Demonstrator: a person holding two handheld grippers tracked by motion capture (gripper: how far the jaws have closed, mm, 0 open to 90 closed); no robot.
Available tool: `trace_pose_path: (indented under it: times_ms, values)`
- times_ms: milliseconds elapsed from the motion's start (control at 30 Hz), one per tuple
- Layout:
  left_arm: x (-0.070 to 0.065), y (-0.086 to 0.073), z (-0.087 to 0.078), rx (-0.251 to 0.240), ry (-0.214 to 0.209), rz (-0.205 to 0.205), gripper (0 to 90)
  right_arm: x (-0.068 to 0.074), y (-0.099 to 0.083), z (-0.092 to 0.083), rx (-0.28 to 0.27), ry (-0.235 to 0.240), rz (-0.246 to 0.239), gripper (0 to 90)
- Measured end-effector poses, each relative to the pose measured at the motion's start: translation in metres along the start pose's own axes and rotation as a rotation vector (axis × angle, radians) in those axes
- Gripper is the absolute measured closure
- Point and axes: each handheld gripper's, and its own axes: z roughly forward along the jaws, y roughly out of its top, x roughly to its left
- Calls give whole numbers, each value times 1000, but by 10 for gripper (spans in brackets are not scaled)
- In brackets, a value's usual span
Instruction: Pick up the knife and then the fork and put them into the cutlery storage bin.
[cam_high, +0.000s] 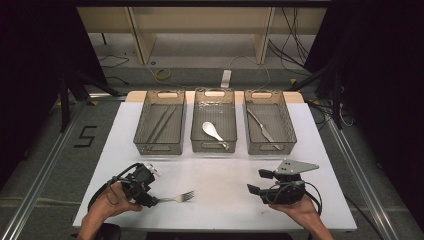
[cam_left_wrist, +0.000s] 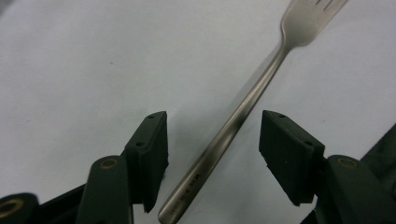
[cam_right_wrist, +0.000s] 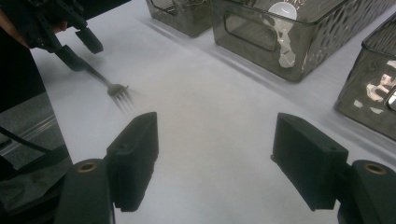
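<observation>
High view: near the table's (cam_high: 320, 150) front edge, the left gripper (cam_high: 150, 199) sits by the left corner, jaws released, the fork (cam_high: 181, 197) handle lying loose between them on the surface, tines pointing right. The right gripper (cam_high: 259, 182) rests near the front right, jaws spread, holding nothing. Farther back, three bins (cam_high: 214, 145) line the rear edge; the middle holds a spoon (cam_high: 212, 131).

Three mesh baskets stand in a row toward twelve o'clock: left basket (cam_high: 160, 127), middle basket (cam_high: 214, 125), right basket (cam_high: 270, 127). One fork (cam_high: 181, 197) lies at seven o'clock. One spoon (cam_high: 212, 131), one knife (cam_high: 262, 129) and two chopsticks (cam_high: 161, 124) sit in the baskets.
</observation>
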Motion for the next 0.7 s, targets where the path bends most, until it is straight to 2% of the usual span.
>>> trace_pose_path:
  times_ms: [200,300,400,567,667,700]
  values:
    - [-1,-1,3,41,-8,41,553,0,0,1,2,1,1,321]
    - [-2,-1,5,42,-14,50,616,1,0,1,2,2,0,321]
    - [-3,-1,7,60,-3,69,657,1,0,1,5,4,1,321]
    - [-6,3,10,88,16,110,668,1,0,1,7,7,1,321]
    - [-7,2,10,86,18,111,679,0,1,1,5,5,2,321]
    - [-7,3,10,91,17,125,681,0,1,1,4,5,3,321]
